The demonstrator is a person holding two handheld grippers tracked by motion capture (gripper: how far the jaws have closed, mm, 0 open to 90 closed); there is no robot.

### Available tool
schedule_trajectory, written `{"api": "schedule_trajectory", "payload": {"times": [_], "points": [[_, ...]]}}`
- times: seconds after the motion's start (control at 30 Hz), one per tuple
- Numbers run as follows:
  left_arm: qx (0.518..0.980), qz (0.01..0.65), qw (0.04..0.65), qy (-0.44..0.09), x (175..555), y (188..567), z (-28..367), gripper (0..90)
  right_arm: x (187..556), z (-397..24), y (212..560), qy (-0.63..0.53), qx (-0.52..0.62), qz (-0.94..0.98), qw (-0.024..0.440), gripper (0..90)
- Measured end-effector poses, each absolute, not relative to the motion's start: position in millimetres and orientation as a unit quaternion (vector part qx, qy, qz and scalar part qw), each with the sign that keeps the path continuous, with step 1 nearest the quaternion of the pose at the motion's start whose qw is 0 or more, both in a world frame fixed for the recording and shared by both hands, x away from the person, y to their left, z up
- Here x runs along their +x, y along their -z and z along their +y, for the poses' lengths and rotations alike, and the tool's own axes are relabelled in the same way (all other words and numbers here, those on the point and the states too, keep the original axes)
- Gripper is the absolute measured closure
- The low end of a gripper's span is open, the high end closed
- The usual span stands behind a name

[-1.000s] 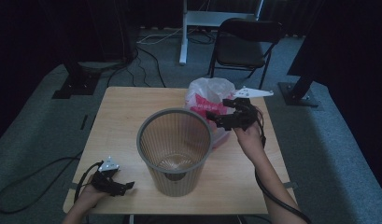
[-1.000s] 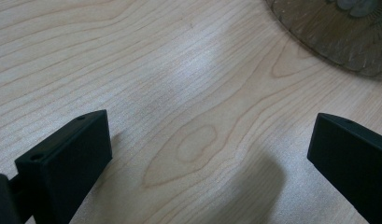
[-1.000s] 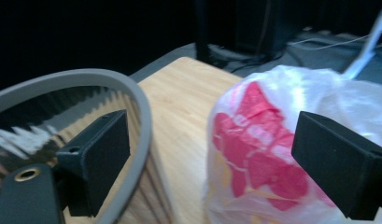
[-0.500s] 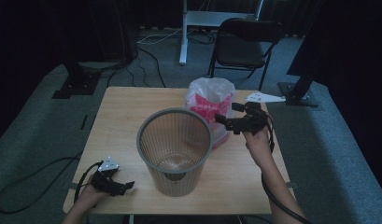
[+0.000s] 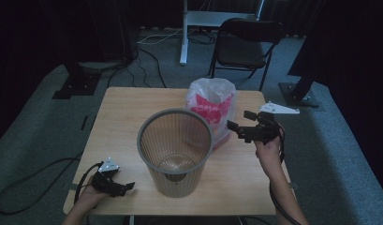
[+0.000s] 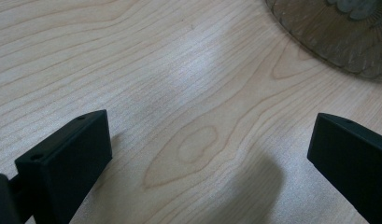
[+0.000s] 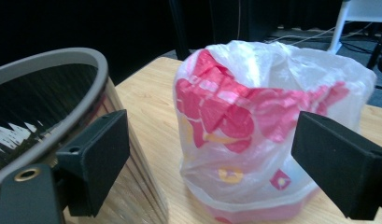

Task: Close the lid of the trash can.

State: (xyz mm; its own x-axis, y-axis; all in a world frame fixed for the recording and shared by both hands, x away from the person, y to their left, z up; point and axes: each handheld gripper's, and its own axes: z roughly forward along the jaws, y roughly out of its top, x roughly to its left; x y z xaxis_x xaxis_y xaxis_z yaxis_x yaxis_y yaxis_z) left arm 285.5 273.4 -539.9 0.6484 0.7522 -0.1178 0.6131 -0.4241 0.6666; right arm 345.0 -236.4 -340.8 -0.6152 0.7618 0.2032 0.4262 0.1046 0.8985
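Observation:
A grey ribbed waste bin (image 5: 175, 150) stands upright in the middle of the wooden table (image 5: 119, 117). Behind it and to its right sits a translucent plastic bag with a red print (image 5: 211, 105), touching the bin's side. My right gripper (image 5: 239, 121) hovers open just right of the bag, jaws pointing at it. In the right gripper view the bag (image 7: 268, 121) lies between and beyond the wide jaws of that gripper (image 7: 216, 163), with the bin's rim (image 7: 48, 65) at the left. My left gripper (image 5: 123, 187) rests open low at the table's front left. In the left gripper view that gripper (image 6: 212, 154) holds nothing, and the bin's base (image 6: 338, 37) shows.
A black folding chair (image 5: 247, 42) stands behind the table. A white desk leg (image 5: 183, 33) and cables (image 5: 147, 44) lie on the carpet farther back. Dark stand bases sit at the left (image 5: 77, 84) and the right (image 5: 299, 93). A cable (image 5: 30, 183) loops on the floor at the left.
My right gripper has drawn back to the right and toward the person, away from the bag, still open. The left gripper, bin and bag have stayed put.

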Motion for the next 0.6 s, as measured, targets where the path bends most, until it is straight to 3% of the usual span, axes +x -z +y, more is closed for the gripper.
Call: {"api": "schedule_trajectory", "payload": {"times": [0.6], "points": [[0.838,0.408,0.349,-0.099,285.0,539.8,273.4,0.0,327.8,-258.7,378.7,-0.519,0.434,0.717,0.168,11.1]]}}
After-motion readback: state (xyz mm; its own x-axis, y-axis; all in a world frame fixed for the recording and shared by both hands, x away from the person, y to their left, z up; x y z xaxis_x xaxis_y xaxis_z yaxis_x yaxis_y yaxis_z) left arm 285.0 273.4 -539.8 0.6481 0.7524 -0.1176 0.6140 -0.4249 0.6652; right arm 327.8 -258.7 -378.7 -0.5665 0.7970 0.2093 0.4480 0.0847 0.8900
